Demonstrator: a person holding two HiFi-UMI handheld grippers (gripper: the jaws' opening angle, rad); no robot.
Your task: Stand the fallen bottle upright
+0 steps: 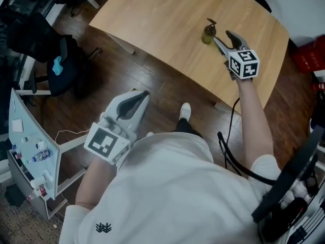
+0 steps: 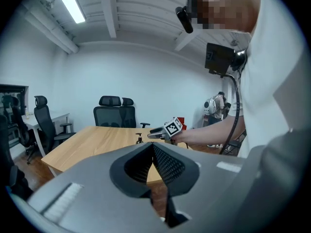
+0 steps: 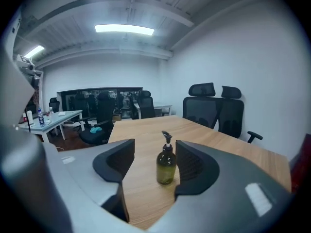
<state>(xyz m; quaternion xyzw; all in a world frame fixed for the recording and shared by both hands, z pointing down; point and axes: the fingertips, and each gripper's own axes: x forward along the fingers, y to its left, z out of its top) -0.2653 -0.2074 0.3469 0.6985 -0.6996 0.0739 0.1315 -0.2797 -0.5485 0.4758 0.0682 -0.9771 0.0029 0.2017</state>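
Basically done. Desk carries one item only. Left hand-held gripper is held back off the desk, jaws pressed together, empty: not needed here. Right hand-held gripper reaches over the desk, jaws spread either side of the bottle, pads clear of it, which reads as a release. Bottle stands upright. No label or writing readable on it.

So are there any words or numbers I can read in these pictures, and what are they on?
No words or numbers can be read anywhere.
Bottle: no label shows.
Marker cubes: black-and-white square patterns, no letters.
Shirt: a small dark emblem, no letters.
Small bottles on the side table: labels too small to read.
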